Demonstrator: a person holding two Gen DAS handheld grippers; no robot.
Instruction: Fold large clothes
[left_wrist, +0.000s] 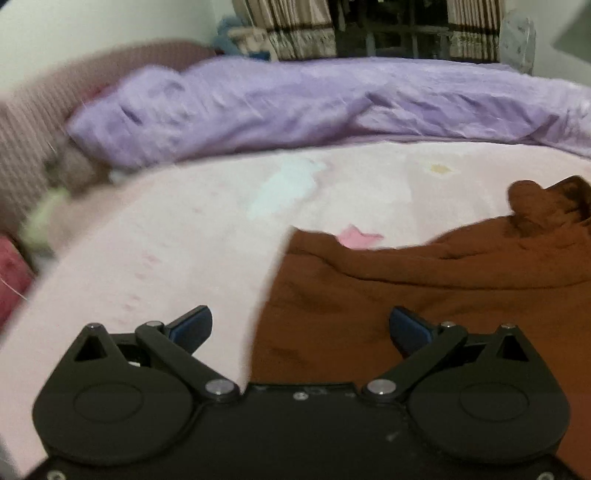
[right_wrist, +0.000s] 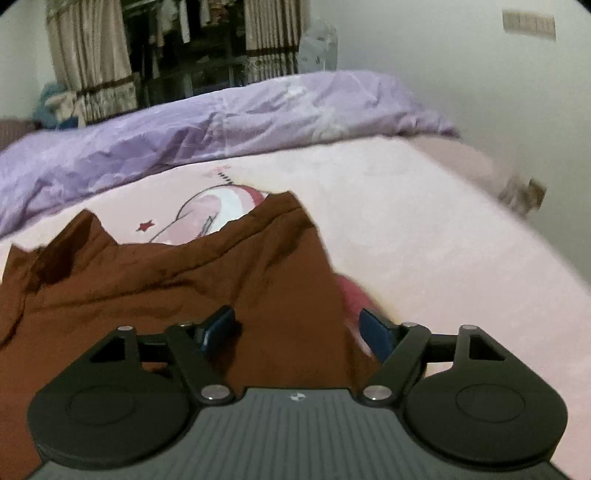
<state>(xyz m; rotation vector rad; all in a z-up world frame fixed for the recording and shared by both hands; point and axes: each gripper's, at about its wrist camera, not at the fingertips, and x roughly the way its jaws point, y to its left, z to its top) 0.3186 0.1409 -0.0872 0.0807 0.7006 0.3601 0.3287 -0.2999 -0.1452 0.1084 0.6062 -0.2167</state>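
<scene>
A rust-brown garment (left_wrist: 424, 291) lies rumpled on a pink bed sheet (left_wrist: 166, 240). In the left wrist view it fills the lower right, with its left edge running under my left gripper (left_wrist: 301, 328). That gripper is open and empty, one finger over the sheet, the other over the cloth. In the right wrist view the same garment (right_wrist: 177, 280) fills the lower left and its right edge passes under my right gripper (right_wrist: 299, 330). That gripper is open and empty, its jaws wide apart above the cloth edge.
A crumpled purple duvet (left_wrist: 295, 107) lies along the far side of the bed and shows in the right wrist view (right_wrist: 166, 136) too. Curtains and a dark window (right_wrist: 184, 55) stand behind. A pinkish headboard (left_wrist: 29, 140) and a red cushion (left_wrist: 11, 277) are at the left.
</scene>
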